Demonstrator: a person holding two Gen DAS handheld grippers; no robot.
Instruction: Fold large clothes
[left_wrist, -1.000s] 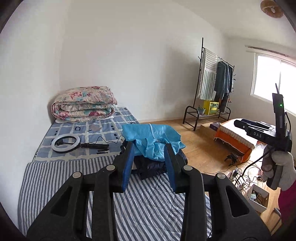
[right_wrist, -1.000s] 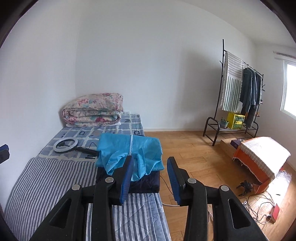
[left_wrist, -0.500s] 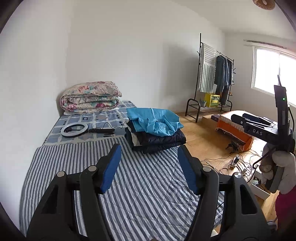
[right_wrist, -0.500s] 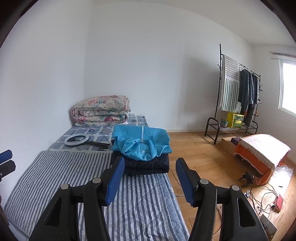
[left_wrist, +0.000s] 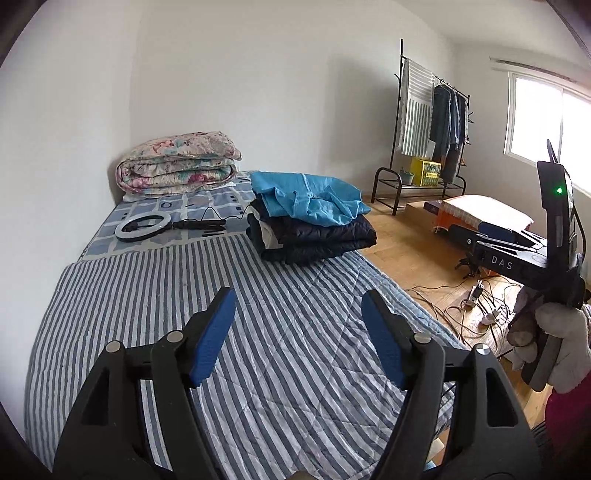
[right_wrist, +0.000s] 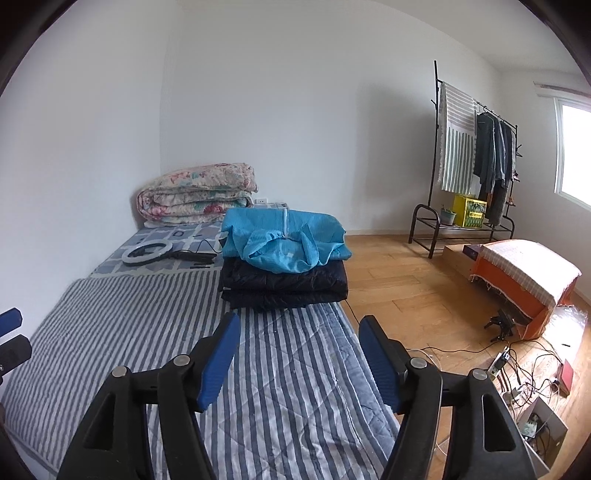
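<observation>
A stack of folded clothes sits on the right side of the striped bed cover (left_wrist: 147, 295). A bright blue garment (left_wrist: 306, 197) lies on top of a dark padded jacket (left_wrist: 314, 236); in the right wrist view they are the blue garment (right_wrist: 284, 240) and the jacket (right_wrist: 284, 284). My left gripper (left_wrist: 298, 295) hangs over the stripes well short of the stack, its jaws opening with nothing between them. My right gripper (right_wrist: 299, 317) is nearer the bed's right edge, its jaws also opening and empty. A gloved hand (left_wrist: 554, 343) holds its handle.
A rolled floral quilt (right_wrist: 197, 195) lies against the far wall, with a ring light (right_wrist: 147, 252) and its cable in front. To the right is wooden floor with a clothes rack (right_wrist: 472, 155), an orange-covered low table (right_wrist: 524, 273) and loose cables (right_wrist: 517, 354).
Both grippers have drawn back from the clothes stack and sunk toward the bed. Their jaws have spread much wider. The stack now lies farther ahead of the fingers.
</observation>
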